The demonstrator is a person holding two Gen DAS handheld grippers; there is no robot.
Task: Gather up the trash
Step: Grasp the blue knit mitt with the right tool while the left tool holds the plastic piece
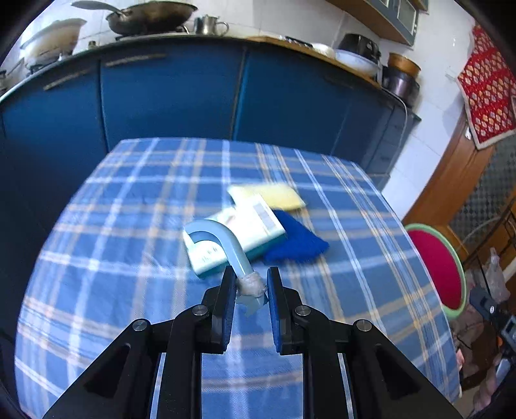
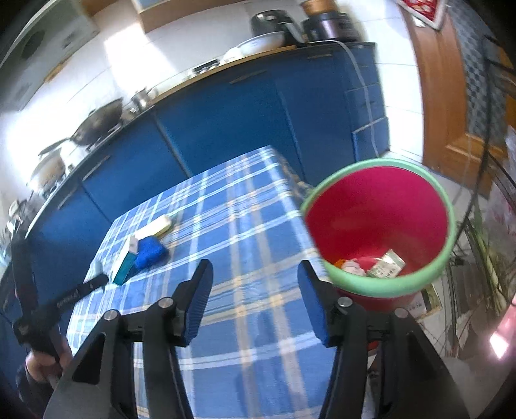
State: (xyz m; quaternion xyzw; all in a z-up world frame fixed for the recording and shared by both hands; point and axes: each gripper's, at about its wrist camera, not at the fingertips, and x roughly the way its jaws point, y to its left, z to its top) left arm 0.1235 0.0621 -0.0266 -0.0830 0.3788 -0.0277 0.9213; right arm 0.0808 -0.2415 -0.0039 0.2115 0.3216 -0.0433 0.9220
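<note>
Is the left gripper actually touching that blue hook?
Touching. The left wrist view shows the left gripper with both pads against the taped end of the blue hook.

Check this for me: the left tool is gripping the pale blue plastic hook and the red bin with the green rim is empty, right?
Not quite. The left tool does grip the pale blue plastic hook, but the red bin with the green rim already holds some scraps, as the right wrist view shows.

Blue cabinets (image 1: 167,96) w/ wok (image 1: 151,16) on top, white tiled wall (image 1: 290,19), wood door (image 2: 432,80) at right, bright light.
</note>
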